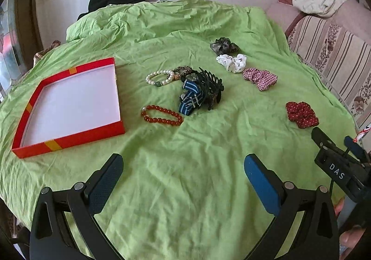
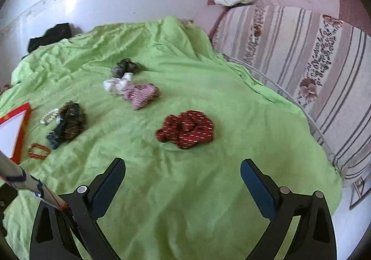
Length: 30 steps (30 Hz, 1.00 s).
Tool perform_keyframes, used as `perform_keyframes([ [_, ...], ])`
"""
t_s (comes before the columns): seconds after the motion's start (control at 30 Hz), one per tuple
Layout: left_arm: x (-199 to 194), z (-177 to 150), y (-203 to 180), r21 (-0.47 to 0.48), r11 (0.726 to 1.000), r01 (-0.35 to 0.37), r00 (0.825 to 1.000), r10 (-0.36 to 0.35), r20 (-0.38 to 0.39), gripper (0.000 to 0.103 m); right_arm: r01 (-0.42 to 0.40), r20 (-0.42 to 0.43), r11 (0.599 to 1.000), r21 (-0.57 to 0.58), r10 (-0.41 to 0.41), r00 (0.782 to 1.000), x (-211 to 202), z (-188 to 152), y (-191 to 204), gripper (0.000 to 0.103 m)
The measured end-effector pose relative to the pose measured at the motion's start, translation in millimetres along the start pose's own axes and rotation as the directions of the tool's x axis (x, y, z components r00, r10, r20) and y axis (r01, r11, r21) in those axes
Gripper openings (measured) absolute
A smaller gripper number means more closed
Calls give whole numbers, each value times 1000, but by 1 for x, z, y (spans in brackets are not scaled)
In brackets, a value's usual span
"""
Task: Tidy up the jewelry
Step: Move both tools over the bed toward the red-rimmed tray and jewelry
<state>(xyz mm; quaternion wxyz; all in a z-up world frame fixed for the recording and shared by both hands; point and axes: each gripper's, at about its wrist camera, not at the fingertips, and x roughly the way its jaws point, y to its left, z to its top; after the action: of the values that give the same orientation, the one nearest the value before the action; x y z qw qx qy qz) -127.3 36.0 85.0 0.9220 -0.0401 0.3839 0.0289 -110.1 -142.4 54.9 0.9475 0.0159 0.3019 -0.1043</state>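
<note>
Both tools, the left gripper [image 1: 183,171] and right gripper [image 2: 183,174], stood wide and empty above the green sheet [image 1: 185,27]. Jewelry lay mid-sheet, the red bead bracelet [image 1: 161,116] just right of the empty red tray [image 1: 69,137]. Advice: straddle one bead strand, close gently, lift clear.

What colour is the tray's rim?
Red with yellow-orange patches on the tray; clearest in the left wrist view.

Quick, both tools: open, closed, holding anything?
Left tool: open, empty, above the green sheet.
Right tool: open, empty, short of the dark red scrunchie.
</note>
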Motion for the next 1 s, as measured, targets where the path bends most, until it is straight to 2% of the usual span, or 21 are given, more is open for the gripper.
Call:
perform_keyframes([
  [0.13,-5,-2,2,-3,1000,4,1000,-4,3,103,-79,-6,995,66,79,997,-4,-3,2,99],
  [0.37,-7,0,16,-27,1000,-12,1000,12,8,103,-74,-38,996,56,77,996,-6,-7,9,99],
  [0.57,1,4,36,-37,997,-67,998,67,-2,103,-74,-51,996,43,76,996,-9,-11,10,99],
  [0.77,7,6,64,-112,990,-84,996,81,-29,103,-102,-84,993,61,107,991,-5,-14,11,99],
  [1.0,4,5,59,-80,991,-110,994,109,-10,103,-122,-104,992,40,125,987,-5,-21,21,99],
])
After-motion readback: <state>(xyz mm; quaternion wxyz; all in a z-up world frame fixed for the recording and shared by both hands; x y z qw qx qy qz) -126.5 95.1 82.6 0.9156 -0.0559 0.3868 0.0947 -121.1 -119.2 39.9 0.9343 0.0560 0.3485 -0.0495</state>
